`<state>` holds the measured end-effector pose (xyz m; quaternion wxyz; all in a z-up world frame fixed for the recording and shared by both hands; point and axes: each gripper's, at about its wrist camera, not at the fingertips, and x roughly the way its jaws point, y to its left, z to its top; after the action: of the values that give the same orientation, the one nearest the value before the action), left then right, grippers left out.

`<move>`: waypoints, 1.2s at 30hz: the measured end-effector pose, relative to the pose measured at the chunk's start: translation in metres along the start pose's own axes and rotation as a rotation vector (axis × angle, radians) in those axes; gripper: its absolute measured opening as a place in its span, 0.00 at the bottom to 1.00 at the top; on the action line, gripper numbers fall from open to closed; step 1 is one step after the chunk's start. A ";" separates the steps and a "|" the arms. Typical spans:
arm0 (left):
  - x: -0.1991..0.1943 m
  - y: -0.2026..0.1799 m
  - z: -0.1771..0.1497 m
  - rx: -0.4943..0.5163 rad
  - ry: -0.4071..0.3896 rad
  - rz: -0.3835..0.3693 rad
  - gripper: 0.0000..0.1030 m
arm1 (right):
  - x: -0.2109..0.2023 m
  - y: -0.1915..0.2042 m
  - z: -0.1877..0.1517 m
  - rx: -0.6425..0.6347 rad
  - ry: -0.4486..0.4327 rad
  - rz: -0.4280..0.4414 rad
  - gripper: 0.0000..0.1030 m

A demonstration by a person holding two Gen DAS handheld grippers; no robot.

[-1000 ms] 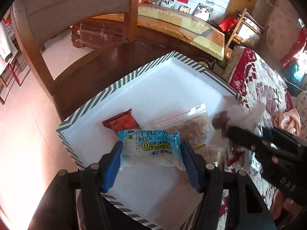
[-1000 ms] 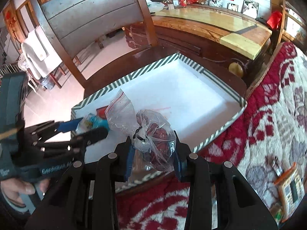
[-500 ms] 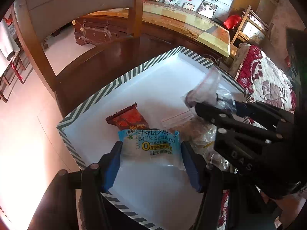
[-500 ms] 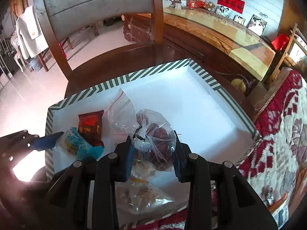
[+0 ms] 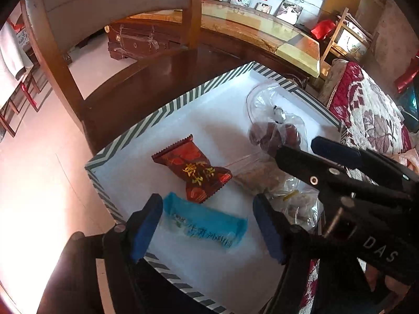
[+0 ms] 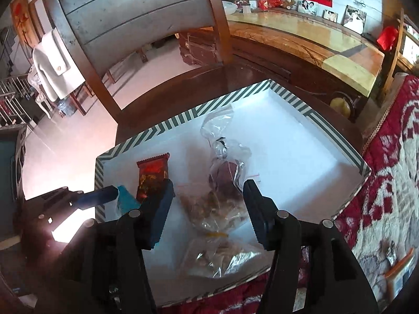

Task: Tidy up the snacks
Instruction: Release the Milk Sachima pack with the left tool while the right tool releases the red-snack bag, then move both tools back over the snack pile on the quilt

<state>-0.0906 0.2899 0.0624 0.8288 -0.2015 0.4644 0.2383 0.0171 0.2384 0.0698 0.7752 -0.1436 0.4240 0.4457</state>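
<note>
A white tray with a green-striped rim (image 5: pixel 167 110) (image 6: pixel 282 90) rests on a dark wooden chair seat. In it lie a blue Milk Sachima packet (image 5: pixel 204 225) (image 6: pixel 125 198), a red snack packet (image 5: pixel 195 171) (image 6: pixel 152 176), a knotted clear bag of dark red dates (image 5: pixel 275 133) (image 6: pixel 225 172) and clear bags of brown snacks (image 6: pixel 214 214). My left gripper (image 5: pixel 207 229) is open with the blue packet lying loose between its jaws. My right gripper (image 6: pixel 208 209) is open just above the clear bags, its jaws apart from the date bag.
The chair's backrest (image 6: pixel 131 18) rises behind the tray. A red floral quilt (image 6: pixel 387 183) lies to the right, with a small packet (image 6: pixel 400 272) on it. A long wooden cabinet (image 6: pixel 301 44) stands behind.
Both grippers have opened. The blue packet dropped from my left gripper into the tray. My right gripper carried the date bag over the tray and let it go onto the other bags.
</note>
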 end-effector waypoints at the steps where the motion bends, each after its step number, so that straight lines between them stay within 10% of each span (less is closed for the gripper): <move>1: -0.002 0.000 0.000 -0.001 -0.004 0.002 0.77 | -0.002 -0.002 -0.002 0.012 -0.001 0.006 0.54; 36: -0.037 -0.112 -0.030 0.211 -0.037 -0.083 0.82 | -0.128 -0.097 -0.120 0.242 -0.108 -0.144 0.54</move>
<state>-0.0621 0.1750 0.0927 0.8630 -0.1277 0.4628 0.1570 0.0011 0.0385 0.0833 0.8385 -0.0547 0.4209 0.3417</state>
